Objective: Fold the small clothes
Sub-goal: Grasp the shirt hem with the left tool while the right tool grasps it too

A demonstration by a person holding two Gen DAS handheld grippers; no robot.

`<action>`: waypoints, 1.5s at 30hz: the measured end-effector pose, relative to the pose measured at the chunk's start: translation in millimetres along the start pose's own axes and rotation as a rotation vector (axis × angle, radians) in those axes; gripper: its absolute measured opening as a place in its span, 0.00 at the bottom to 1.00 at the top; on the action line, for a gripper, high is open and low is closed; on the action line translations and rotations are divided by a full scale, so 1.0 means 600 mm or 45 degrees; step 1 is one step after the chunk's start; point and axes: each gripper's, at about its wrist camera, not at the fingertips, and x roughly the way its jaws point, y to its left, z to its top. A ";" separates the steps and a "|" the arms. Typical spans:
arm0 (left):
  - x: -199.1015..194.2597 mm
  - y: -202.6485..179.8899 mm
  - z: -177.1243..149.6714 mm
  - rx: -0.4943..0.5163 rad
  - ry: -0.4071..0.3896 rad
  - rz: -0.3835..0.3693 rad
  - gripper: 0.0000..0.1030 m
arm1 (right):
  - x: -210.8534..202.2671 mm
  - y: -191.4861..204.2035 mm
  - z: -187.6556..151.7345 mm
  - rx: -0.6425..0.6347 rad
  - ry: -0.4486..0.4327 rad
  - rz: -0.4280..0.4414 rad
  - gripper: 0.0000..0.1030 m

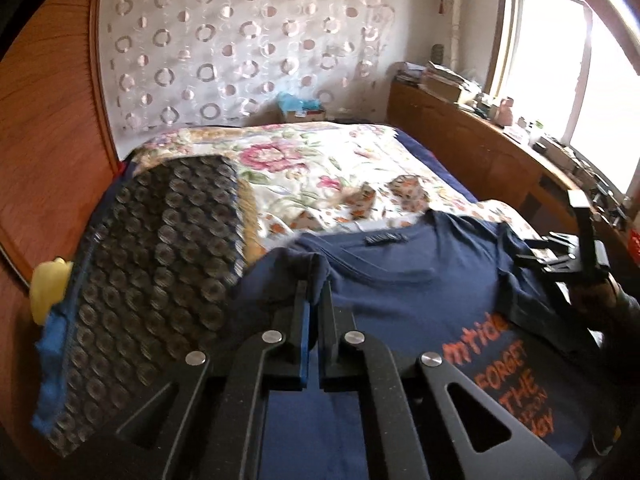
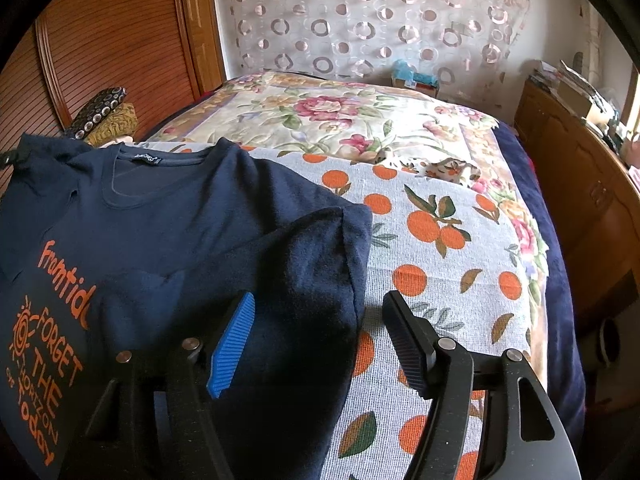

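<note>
Shirt half-folded: one sleeve in, the other just pinched.

The navy shirt lies front-up on the bed; the right gripper, fingers spread, hovers over a sleeve already folded inward, while the left gripper is pressed together on cloth at the opposite shoulder. Side and bottom folds seem left. The hem is cut off, and the left view is blurred.
</note>
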 end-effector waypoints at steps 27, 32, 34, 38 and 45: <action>-0.126 -0.040 -0.109 -0.033 -0.135 -0.008 0.03 | -0.154 0.023 -0.047 -0.015 -0.312 0.088 0.04; -0.151 -0.039 -0.138 -0.060 -0.164 -0.012 0.03 | -0.199 0.029 -0.098 0.018 -0.371 0.097 0.04; -0.163 -0.036 -0.149 -0.067 -0.171 -0.007 0.03 | -0.209 0.035 -0.121 0.017 -0.378 0.092 0.04; -0.188 -0.035 -0.170 -0.069 -0.191 0.010 0.03 | -0.225 0.046 -0.163 0.016 -0.421 0.085 0.04; -0.274 -0.012 -0.206 -0.133 -0.305 0.039 0.03 | -0.277 0.063 -0.198 0.028 -0.460 0.046 0.04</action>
